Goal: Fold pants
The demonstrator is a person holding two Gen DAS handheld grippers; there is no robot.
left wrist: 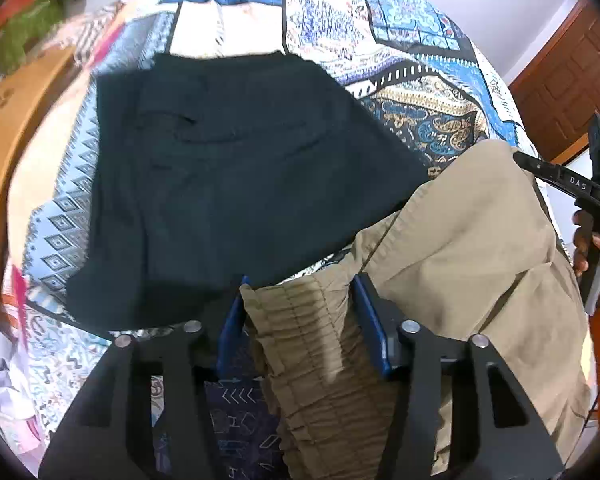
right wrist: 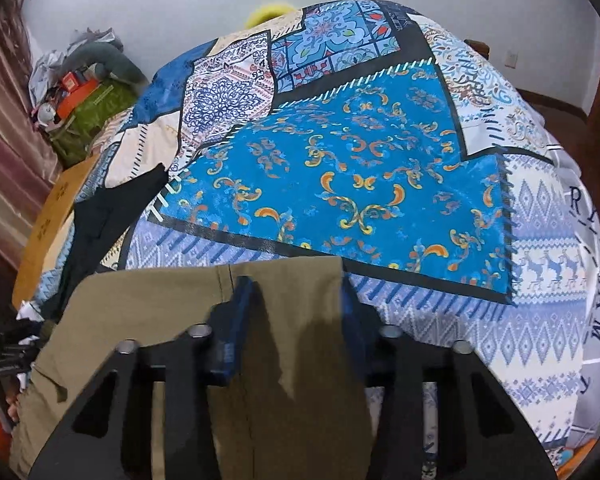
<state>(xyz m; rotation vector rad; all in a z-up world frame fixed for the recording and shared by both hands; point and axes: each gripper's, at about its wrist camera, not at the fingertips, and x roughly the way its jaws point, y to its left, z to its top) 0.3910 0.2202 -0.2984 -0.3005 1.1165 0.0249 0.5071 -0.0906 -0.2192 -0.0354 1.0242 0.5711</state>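
Where patchwork bedspread point(right wrist: 340, 184) covers bed, dark garment point(left wrist: 220, 184) lies flat.

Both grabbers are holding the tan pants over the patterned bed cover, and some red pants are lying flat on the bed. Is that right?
Not quite. The pants lying flat are black, not red; the left wrist view shows them. The rest holds: the left gripper and right gripper both grip the tan pants over the patterned bed cover.

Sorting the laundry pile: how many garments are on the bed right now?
2. The khaki pants are held at the near edge of the bed by both claws; a dark garment lies flat to their left. Others may be out of view.
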